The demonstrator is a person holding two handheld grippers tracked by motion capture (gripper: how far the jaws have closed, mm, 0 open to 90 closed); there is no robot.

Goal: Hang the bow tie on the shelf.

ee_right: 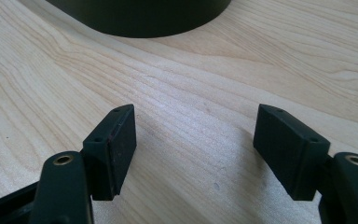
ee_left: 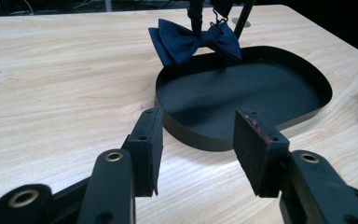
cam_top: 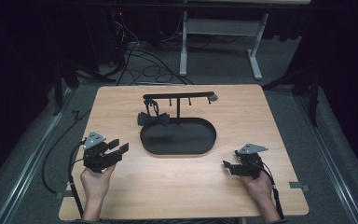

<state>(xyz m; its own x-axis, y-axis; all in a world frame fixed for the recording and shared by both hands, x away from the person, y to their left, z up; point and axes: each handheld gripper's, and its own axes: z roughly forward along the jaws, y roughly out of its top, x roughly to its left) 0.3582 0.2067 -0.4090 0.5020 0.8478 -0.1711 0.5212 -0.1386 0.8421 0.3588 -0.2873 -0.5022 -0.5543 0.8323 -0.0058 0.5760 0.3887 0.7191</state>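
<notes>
Both hands come in from the near table edge, one gripper each. Left gripper (cam_top: 114, 148) sits near the left-front of the table (cam_top: 242, 116), jaws apart, nothing between the pads; in the left gripper view the pads (ee_left: 151, 149) hover over bare wood, aimed at the tray's near rim. Right gripper (cam_top: 228, 166) is at right-front, jaws spread wide, empty; in the right gripper view only wood grain lies between the pads (ee_right: 116, 149), with the tray wall at the top edge. Neither gripper touches anything. Grey three-cornered plates on top of both, cables trailing back off the near edge.

Mid-table: black oval tray (cam_top: 205, 144), shallow wall, flat floor, nothing lying in it. It sits between the two grippers and a bit farther out, well apart from both.

Behind the tray centre: thin black stand (cam_top: 178, 95), upright post with a horizontal bar on top, small hooks hanging under the bar. Post foot looks to meet the tray at its far rim; exact joint not clear.

Dark navy bow tie (cam_top: 153, 119) hangs by its strap from the left end of the bar, at the tray's far-left rim. In the left gripper view the bow tie (ee_left: 193, 41) hangs just over the rim, partly above the tray floor; contact with the rim can't be told.

Beyond the table: grey carpet, loose cables, legs of a white desk frame.
</notes>
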